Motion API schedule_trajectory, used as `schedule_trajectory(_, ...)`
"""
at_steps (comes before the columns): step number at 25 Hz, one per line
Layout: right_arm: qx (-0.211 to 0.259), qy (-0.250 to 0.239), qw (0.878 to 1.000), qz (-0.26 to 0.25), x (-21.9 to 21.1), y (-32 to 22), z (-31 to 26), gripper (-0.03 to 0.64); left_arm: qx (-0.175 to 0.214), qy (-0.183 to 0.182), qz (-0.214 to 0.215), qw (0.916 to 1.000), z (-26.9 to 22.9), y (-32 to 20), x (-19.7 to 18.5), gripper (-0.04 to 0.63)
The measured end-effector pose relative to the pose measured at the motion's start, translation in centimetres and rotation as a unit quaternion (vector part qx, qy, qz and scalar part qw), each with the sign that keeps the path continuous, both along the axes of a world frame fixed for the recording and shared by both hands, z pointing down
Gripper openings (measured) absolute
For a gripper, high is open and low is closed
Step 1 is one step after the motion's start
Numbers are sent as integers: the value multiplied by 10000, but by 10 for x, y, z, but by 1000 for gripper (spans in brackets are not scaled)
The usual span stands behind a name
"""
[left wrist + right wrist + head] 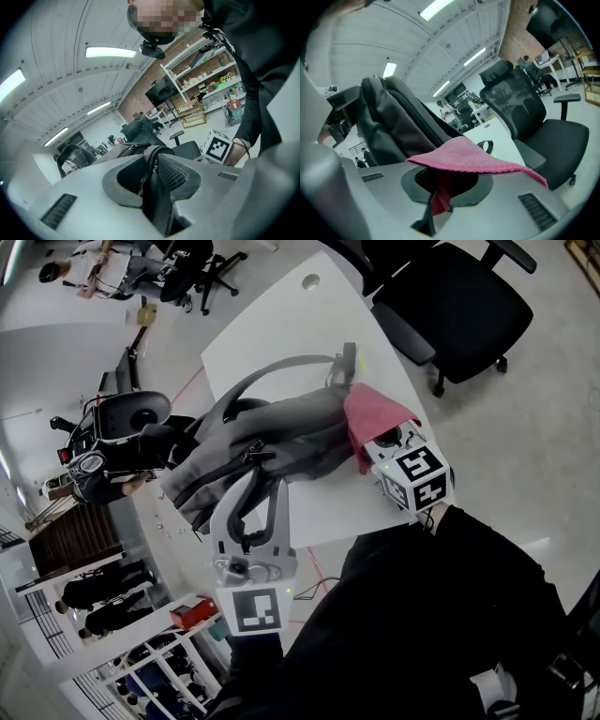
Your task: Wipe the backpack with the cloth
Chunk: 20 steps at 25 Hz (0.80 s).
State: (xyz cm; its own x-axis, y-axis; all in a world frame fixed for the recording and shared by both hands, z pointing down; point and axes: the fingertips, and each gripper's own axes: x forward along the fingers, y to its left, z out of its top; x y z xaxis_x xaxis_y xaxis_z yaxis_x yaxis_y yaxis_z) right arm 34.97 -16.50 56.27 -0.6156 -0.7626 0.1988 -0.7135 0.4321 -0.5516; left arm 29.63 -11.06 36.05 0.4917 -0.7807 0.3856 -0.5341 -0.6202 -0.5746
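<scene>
A grey backpack [272,442] lies on its side on the white table [281,324], straps toward the far end. My left gripper [258,486] is shut on a dark fold of the backpack [152,187] at its near edge. A pink cloth [370,418] drapes over the front of my right gripper [367,448], which is shut on it beside the backpack's right end. In the right gripper view the pink cloth [473,157] spreads over the jaws, with the backpack [393,126] standing just to the left.
A black office chair [464,301] stands at the table's far right corner. Another chair [131,423] with gear on it sits left of the table. The table's near edge lies close to my body. People work at the far left of the room.
</scene>
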Motion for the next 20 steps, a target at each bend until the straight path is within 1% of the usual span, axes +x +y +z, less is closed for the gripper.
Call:
schedule_trajectory(2,-205,-107,9997,-17,-1,-3,14,51,-6,-2,31,10000,0,0,1,103)
schedule_trajectory(5,-218,-249,9994,-44,-3,-9,13,51,15,-10,21,10000,0,0,0,103)
schedule_trajectory(8,-307,-805,9960,241,7,-9,12,51,17,3,6,10000,1,0,-1,103)
schedule_trajectory(9,-406,-915,9943,356,11,-9,16,51,20,18,11,10000,1,0,-2,103)
schedule_trajectory(10,-527,-914,9935,436,14,-10,22,51,21,35,8,10000,1,-1,-2,103)
schedule_trajectory(12,-750,-695,9939,411,13,-11,37,51,8,56,-24,10000,1,-1,-2,103)
schedule_trajectory(15,-1005,-396,9941,70,0,-9,56,51,12,38,-1,10000,0,1,0,103)
schedule_trajectory(17,-1122,-251,9934,-11,-4,-12,66,51,14,30,25,10000,-1,0,1,103)
schedule_trajectory(18,-1204,-76,9927,-10,-4,-14,73,51,12,32,29,10000,-1,0,1,103)
schedule_trajectory(20,-1463,480,9881,9,-2,-16,91,51,2,32,28,10000,0,0,0,103)
